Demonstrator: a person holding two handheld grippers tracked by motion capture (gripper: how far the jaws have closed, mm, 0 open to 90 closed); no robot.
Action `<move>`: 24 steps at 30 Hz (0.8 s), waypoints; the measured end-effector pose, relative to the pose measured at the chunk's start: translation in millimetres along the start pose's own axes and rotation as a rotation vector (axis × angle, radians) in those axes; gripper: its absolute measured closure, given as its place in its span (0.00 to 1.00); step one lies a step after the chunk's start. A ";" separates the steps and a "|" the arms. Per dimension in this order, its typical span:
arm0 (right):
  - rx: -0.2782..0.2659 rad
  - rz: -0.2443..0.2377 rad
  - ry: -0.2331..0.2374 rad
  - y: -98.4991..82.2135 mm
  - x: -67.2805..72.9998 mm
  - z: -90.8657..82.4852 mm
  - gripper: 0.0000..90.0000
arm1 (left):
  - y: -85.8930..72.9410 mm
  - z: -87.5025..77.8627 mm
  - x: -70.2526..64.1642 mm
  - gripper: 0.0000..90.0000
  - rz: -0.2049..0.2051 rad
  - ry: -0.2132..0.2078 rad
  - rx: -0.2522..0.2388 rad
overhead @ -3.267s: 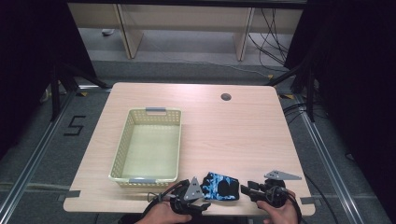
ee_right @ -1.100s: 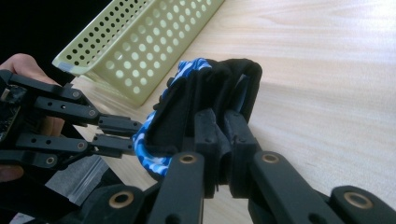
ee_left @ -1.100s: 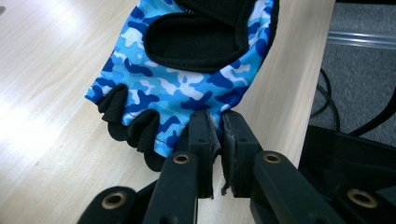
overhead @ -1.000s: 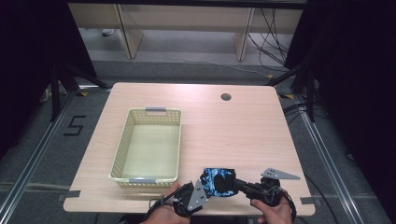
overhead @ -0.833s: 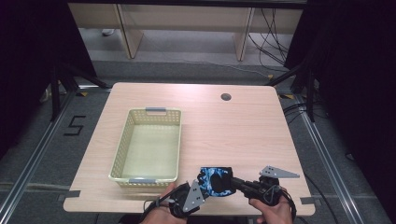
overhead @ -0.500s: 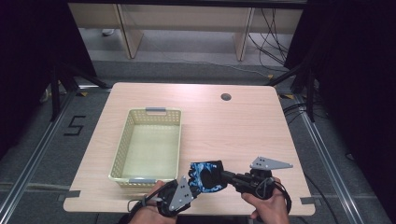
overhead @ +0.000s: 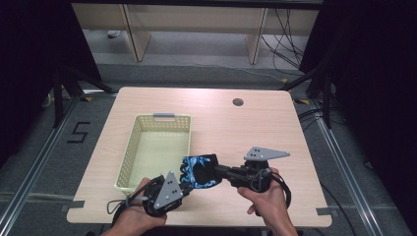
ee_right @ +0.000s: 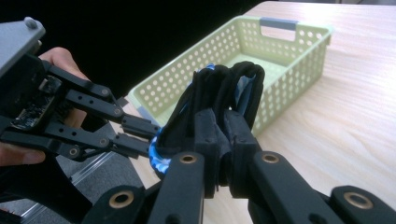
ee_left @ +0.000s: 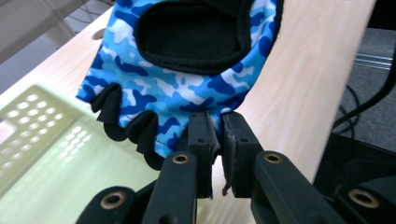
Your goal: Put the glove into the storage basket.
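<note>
Lab: floor rails [overhead: 29,169], loose cables [overhead: 287,34]

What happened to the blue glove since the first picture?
The glove lay flat on the table near its front edge. Now it is lifted off the wood and carried a bit toward the basket. The left gripper and right gripper each have their jaws shut on one end of it, and both hands have risen. The basket and table stayed put.
</note>
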State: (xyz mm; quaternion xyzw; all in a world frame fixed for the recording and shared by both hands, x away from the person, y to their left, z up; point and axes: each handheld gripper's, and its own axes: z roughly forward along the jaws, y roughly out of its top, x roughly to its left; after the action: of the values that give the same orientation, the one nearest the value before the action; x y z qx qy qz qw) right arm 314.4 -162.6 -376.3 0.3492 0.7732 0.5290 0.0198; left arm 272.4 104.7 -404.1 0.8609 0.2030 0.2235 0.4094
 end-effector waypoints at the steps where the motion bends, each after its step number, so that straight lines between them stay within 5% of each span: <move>1: 0.008 0.014 0.008 3.2 0.7 3.5 0.96 | -0.8 -1.5 3.3 0.91 -0.011 0.003 0.001; 4: 0.005 -0.016 0.023 11.8 -2.1 20.0 0.96 | -5.4 -5.3 15.7 0.91 0.000 0.030 0.023; 7: 0.018 -0.005 0.034 16.2 -3.0 34.9 0.96 | -13.3 -8.0 26.7 0.91 -0.033 0.041 0.040; 8: 0.032 0.031 0.034 17.5 -1.3 39.8 0.96 | -15.3 -9.2 29.6 0.91 -0.030 0.048 0.045; 13: 0.072 0.006 0.051 23.7 -2.3 71.3 0.96 | -32.8 -20.0 45.6 0.91 -0.030 0.077 0.090; 15: 0.093 0.034 0.056 24.9 1.0 79.9 0.96 | -39.7 -21.9 52.1 0.91 -0.038 0.081 0.097; 20: 0.141 0.022 0.057 29.6 5.1 111.4 0.96 | -57.7 -28.3 65.1 0.91 -0.096 0.096 0.129; 21: 0.153 0.054 0.071 29.7 7.1 115.4 0.96 | -60.5 -29.5 69.0 0.91 -0.076 0.095 0.129; 24: 0.165 0.038 0.075 29.5 5.2 131.7 0.96 | -69.2 -31.4 74.3 0.91 -0.103 0.100 0.147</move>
State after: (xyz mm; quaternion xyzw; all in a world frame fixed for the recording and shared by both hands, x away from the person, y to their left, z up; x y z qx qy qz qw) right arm 378.5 -48.0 -407.9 0.3442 0.8076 0.4764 -0.0478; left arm 304.3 203.9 -425.1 0.8649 0.2830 0.2294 0.3452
